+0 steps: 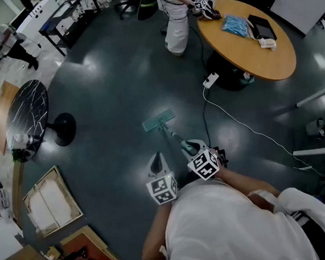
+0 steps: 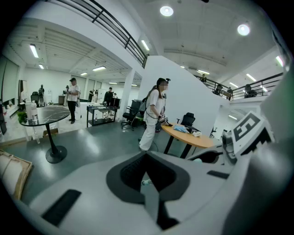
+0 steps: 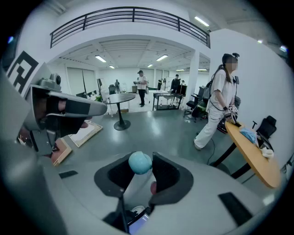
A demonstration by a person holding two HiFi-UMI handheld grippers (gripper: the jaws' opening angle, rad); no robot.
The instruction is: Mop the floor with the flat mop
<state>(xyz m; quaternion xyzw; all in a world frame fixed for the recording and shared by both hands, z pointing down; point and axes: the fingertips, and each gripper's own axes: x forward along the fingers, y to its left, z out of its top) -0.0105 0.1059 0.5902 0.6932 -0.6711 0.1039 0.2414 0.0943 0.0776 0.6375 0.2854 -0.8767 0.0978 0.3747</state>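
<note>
**Left gripper [image 1: 156,158] closed on nothing, right gripper [image 1: 189,148] clamped on the teal flat mop [image 1: 159,121]**

At 9 o'clock in the head view stands a round black table with white veining [image 1: 26,114], on a black pedestal. At 8 o'clock a pale framed panel [image 1: 49,200] lies flat on the glossy dark grey floor [image 1: 107,86].

Near 6 o'clock, the left gripper points toward 12 o'clock. Its jaws are together with nothing between them.

The mop's rectangular teal head lies flat on the floor, at about 12 o'clock from the left gripper and near the middle of the view. Its slim grey handle [image 1: 173,134] runs from the head toward 5 o'clock into the right gripper, which sits just beside the left one at its 3 o'clock. The right jaws close on the handle. In the right gripper view the handle's rounded teal end [image 3: 139,163] stands up between them.

A white cable [image 1: 248,127] trails from a white power strip [image 1: 210,81] toward 4 o'clock. At 1 o'clock stands an oval orange wooden table [image 1: 264,59] bearing a blue packet [image 1: 235,25]. A person in white clothes [image 1: 174,17] stands beside it at 12 o'clock.
</note>
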